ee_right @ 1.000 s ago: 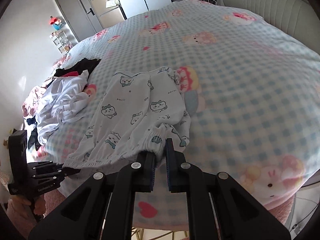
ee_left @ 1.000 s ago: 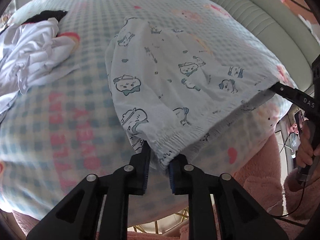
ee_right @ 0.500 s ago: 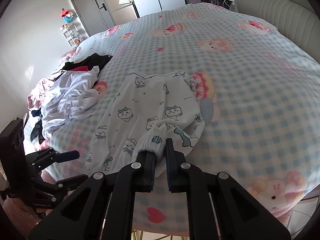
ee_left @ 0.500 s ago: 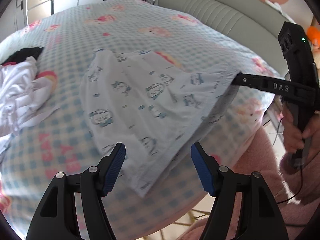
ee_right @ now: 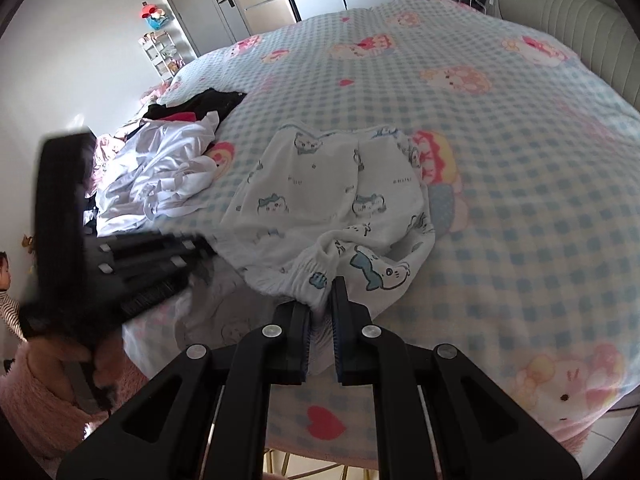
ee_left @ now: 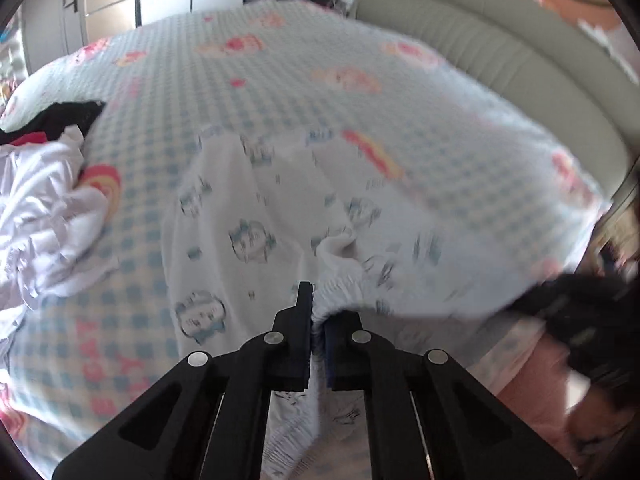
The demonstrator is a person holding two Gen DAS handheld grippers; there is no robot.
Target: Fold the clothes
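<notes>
White pyjama bottoms [ee_right: 320,184] printed with blue cartoon animals lie on the checked bedspread [ee_right: 520,160], with the elastic waistband toward the near edge of the bed. My right gripper [ee_right: 322,300] is shut on a bunched part of the waistband. My left gripper [ee_left: 316,308] is shut on the waistband too, and cloth hangs down between its fingers. In the right wrist view the left gripper [ee_right: 152,264] is a dark blur at the garment's left edge. The left wrist view shows the bottoms [ee_left: 248,220] blurred, with the right gripper [ee_left: 580,312] a dark smear at the right.
A heap of white clothes [ee_right: 160,172] with a black garment [ee_right: 208,102] behind it lies on the left of the bed. A grey padded headboard [ee_left: 500,52] runs along the right. A pink fuzzy sleeve [ee_right: 44,392] shows at the near edge.
Half a second ago my left gripper was open and off the cloth. It is now shut on the waistband again. The right gripper kept its hold and the waistband rose a little.
</notes>
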